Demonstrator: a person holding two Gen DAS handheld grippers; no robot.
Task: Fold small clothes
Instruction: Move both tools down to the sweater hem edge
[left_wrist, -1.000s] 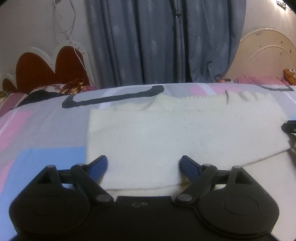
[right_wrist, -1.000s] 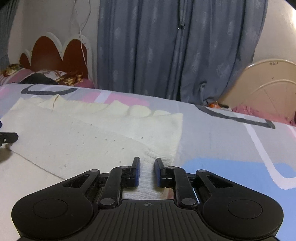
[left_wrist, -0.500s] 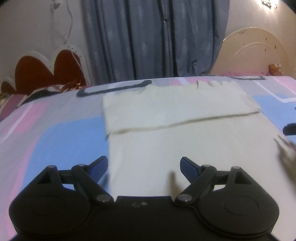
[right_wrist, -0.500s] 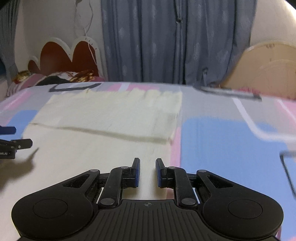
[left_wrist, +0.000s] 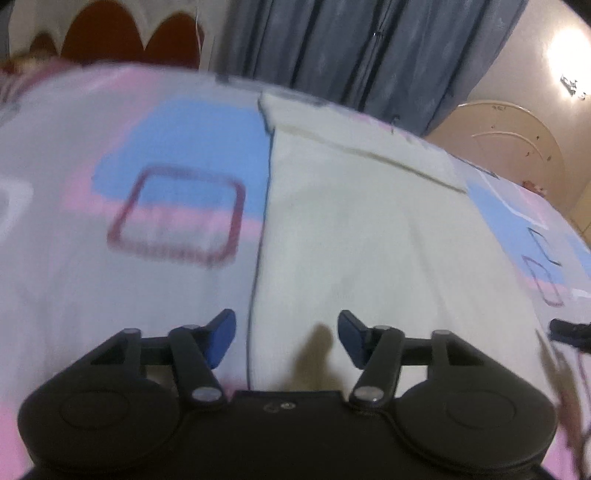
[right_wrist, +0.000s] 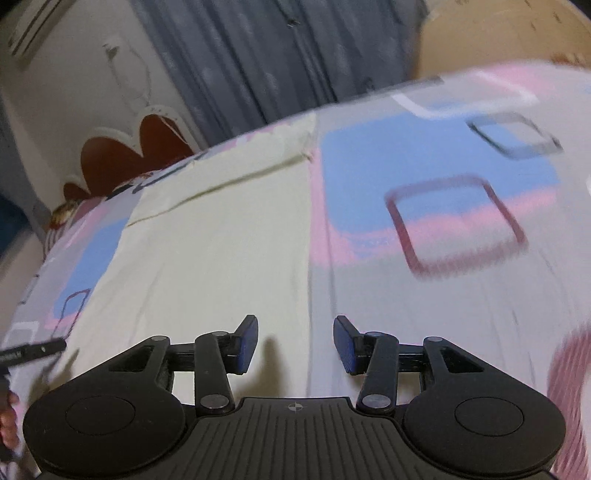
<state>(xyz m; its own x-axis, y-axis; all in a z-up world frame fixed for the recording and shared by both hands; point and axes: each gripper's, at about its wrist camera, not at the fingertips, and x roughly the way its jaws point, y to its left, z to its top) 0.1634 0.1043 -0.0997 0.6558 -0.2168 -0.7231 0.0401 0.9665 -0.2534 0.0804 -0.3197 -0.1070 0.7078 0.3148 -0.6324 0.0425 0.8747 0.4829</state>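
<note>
Both views motion-blurred and tilted now; level and sharper half a second back.

Cream cloth (left_wrist: 362, 236) flat on the patterned bedspread (left_wrist: 110, 295), far end folded over toward the near side, fold edge showing as a dark line across the upper part. Fold unchanged from half a second ago. Same cloth in right view (right_wrist: 207, 251), fold line running up toward the curtain side.

Left gripper (left_wrist: 286, 334): blue fingers spread wide, nothing between them, same spread as earlier. Now above the cloth's left edge, left finger over bare bedspread, right finger over cloth; earlier both fingers over cloth. Shadow on cloth between the fingers, so apparently clear of the fabric.

Right gripper (right_wrist: 295, 343): fingers wide apart, empty. Half a second ago nearly closed, only a narrow gap. Now straddling the cloth's right edge, left finger over cloth, right finger over bedspread.

Red-brown square in the bedspread print newly in frame beside the cloth in both views. Curtain (left_wrist: 369, 48) and scalloped headboard (right_wrist: 125, 147) pushed to the top of frame.
</note>
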